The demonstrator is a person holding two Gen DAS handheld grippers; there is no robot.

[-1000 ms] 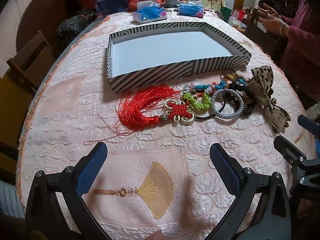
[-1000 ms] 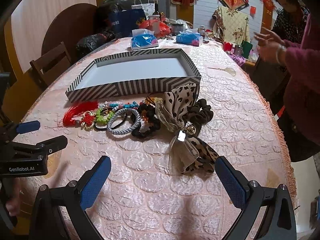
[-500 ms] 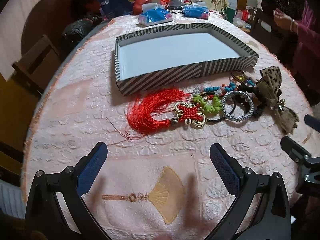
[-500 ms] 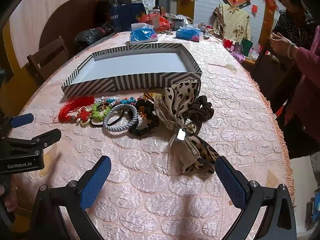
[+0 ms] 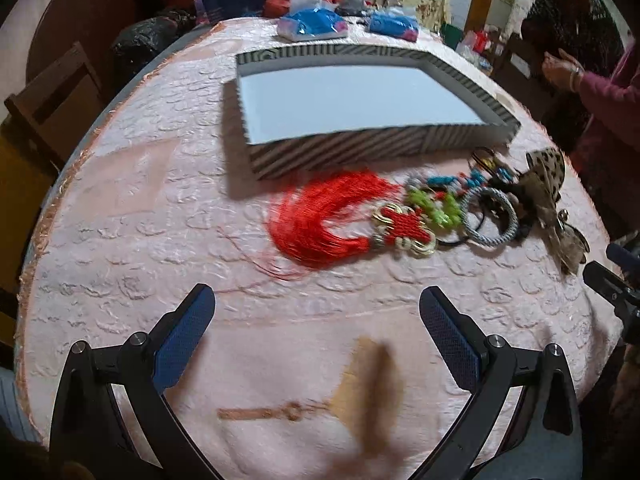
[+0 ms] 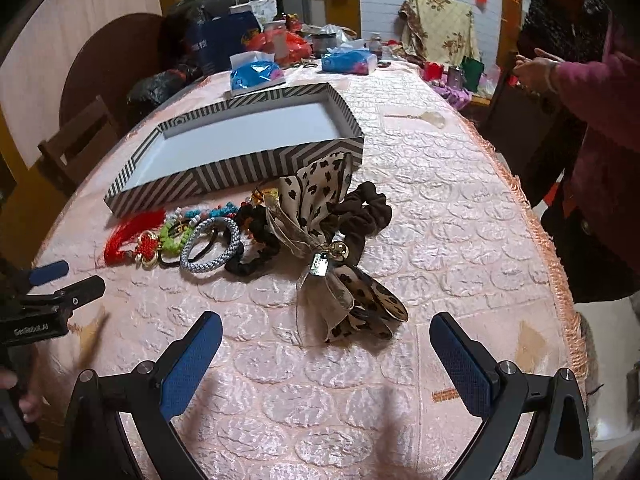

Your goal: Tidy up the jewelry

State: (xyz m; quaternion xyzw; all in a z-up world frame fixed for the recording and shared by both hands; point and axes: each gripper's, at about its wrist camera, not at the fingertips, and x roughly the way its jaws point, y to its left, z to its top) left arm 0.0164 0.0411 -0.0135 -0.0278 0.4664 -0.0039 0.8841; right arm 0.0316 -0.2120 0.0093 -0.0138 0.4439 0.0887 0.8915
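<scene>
A striped box (image 5: 360, 152) (image 6: 240, 168) with an empty white inside lies on the pink tablecloth. In front of it lies a row of jewelry: a red tassel knot (image 5: 328, 220) (image 6: 132, 236), green beads (image 5: 436, 208) (image 6: 174, 236), a grey braided ring (image 5: 492, 220) (image 6: 212, 248), black scrunchies (image 6: 256, 256) and a leopard bow (image 5: 548, 196) (image 6: 320, 216). My left gripper (image 5: 316, 332) is open and empty, short of the tassel. My right gripper (image 6: 326, 356) is open and empty, just short of the bow.
Tissue packs (image 6: 256, 74) and bags stand at the table's far end. A wooden chair (image 5: 52, 108) stands at the left. A person in a pink sleeve (image 6: 592, 92) stands at the right table edge. The other gripper shows at the left edge of the right wrist view (image 6: 52, 292).
Both grippers have shifted over the table; the box and jewelry now sit further right in the left view and slightly nearer in the right view. Both stay open.
</scene>
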